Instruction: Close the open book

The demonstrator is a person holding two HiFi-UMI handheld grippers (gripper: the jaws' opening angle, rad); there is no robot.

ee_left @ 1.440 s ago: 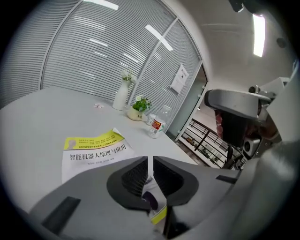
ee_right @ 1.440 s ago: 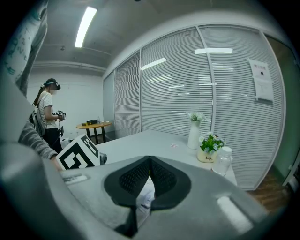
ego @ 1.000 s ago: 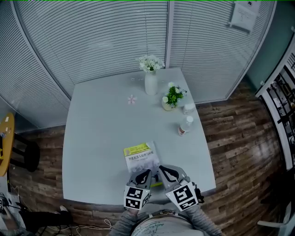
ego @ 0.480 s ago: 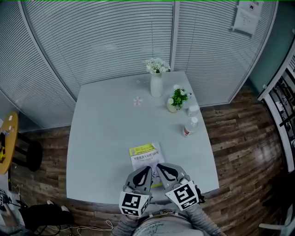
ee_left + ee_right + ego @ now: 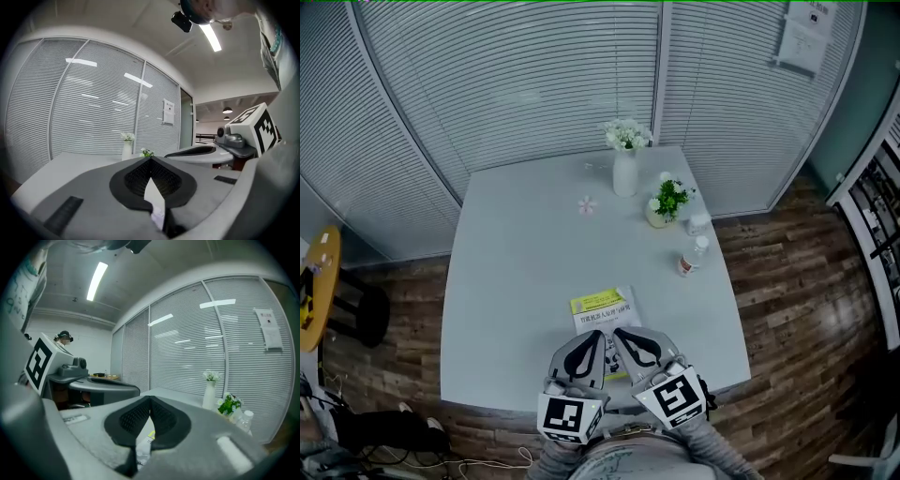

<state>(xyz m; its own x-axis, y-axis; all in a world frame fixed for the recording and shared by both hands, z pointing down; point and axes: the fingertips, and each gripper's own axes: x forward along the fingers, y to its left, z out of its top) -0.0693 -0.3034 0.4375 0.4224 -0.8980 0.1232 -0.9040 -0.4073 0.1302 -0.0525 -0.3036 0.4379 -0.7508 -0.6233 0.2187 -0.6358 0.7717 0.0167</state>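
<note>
As the left claw [image 5: 598,341] rises, book [image 5: 604,308] stays closed.

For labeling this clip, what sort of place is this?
Likely an office meeting room: full-height blinds, a table with a book and vase, wood floor.

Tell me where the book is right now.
Head view: the book lies on the table near its front edge, just beyond the left tool and right tool.
</note>
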